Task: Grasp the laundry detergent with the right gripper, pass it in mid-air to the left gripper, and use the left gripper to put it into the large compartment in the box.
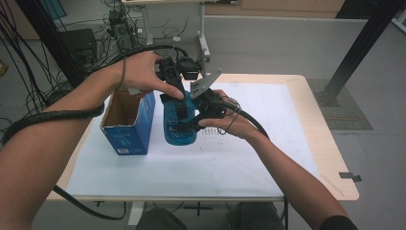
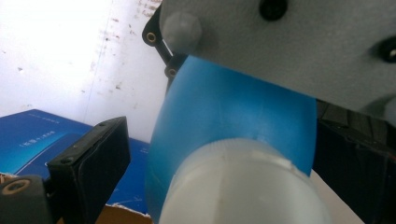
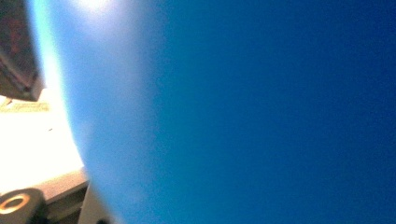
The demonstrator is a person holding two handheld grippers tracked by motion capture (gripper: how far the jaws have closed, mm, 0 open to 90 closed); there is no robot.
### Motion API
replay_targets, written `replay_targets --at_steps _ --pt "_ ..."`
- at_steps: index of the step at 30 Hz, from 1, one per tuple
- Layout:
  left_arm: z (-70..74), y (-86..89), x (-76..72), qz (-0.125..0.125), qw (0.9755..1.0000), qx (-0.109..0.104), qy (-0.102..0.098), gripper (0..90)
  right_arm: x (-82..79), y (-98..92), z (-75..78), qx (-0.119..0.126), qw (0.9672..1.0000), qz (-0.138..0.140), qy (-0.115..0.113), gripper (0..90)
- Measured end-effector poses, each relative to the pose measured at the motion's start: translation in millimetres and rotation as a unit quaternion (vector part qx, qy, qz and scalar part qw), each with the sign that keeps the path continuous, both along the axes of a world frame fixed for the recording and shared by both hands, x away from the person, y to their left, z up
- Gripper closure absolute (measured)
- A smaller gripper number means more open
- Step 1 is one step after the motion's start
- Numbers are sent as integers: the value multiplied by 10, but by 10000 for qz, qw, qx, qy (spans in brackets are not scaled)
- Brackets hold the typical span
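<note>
A blue bottle (image 1: 179, 135) with a pale cap (image 2: 243, 186) stands upright on the white sheet, just right of the box. My right gripper (image 1: 187, 125) comes in from the right and is shut on the bottle's body; up close the blue bottle wall (image 3: 233, 112) blocks nearly everything. My left gripper (image 1: 176, 98) reaches down from above over the bottle's top. In the left gripper view its jaws straddle the cap, and the left finger (image 2: 88, 172) stands a little apart from it. The right gripper's grey plate (image 2: 303, 46) shows beyond the bottle.
An open blue cardboard box (image 1: 129, 129) stands left of the bottle, its flaps up. A white sheet (image 1: 249, 158) covers most of the wooden table (image 1: 330, 158). Thick cables trail from both grippers, and the floor behind holds table legs and wiring.
</note>
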State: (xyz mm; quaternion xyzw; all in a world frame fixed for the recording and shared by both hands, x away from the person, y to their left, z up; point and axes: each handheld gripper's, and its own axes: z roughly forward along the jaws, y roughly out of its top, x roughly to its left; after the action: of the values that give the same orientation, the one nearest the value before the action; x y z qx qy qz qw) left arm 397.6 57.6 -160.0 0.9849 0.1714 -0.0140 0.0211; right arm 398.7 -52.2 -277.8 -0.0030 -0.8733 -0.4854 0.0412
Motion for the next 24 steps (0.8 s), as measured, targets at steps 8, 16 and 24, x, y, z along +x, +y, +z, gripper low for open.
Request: replay_targets --at_steps 8,16,24 --pt "4 16 -3 53 10000 -5 -29 66 10 6 -4 38 9999 22 -92 434" --pt "5 20 -4 28 10000 12 -35 67 7 14 -7 25 9999 22 -98 434" --pt "7 12 -5 2 10000 17 -74 77 7 18 -8 20 9999 26 -110 434"
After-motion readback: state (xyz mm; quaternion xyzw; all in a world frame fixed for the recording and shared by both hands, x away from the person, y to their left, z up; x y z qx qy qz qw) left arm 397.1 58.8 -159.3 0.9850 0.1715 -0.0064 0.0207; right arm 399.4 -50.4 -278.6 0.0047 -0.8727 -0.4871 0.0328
